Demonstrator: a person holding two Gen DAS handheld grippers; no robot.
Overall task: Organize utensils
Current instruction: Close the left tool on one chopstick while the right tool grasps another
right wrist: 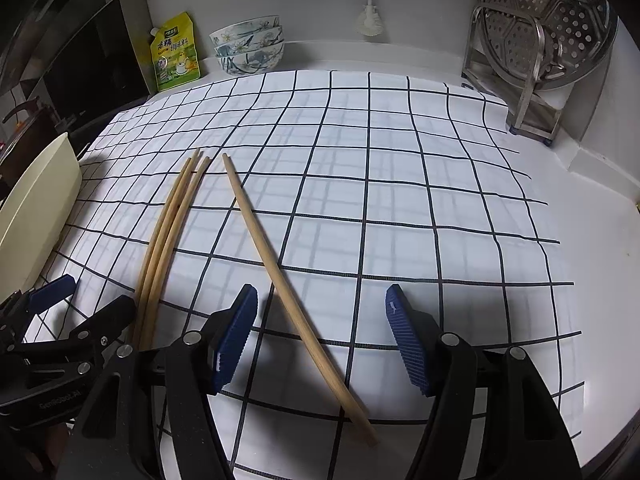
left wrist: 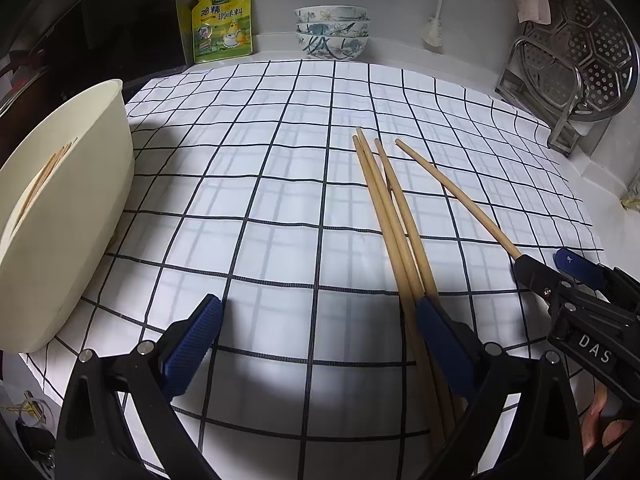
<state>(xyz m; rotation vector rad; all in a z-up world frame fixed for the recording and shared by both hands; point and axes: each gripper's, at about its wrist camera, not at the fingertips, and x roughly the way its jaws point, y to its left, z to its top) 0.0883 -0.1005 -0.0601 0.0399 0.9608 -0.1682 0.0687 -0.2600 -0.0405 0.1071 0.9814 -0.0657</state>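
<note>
Checked cloth [right wrist: 360,200] is covering the bench. Three chopsticks [right wrist: 168,232] are lying bundled, long axes running away from the cameras; a single chopstick [right wrist: 276,276] is angling between the right gripper's [right wrist: 320,340] open jaws. Left gripper [left wrist: 316,344] jaws are standing open, empty.

A: Light? 
B: Dim room, cool overhead src; checked cloth [left wrist: 304,184] is the bright patch.
A: Shadows? 
B: Soft dark blobs under the tongs, esp. right tongs [right wrist: 320,340].
A: Pic quality? 
B: Sharp centre, no blur; heavy fisheye bend, black corners.
</note>
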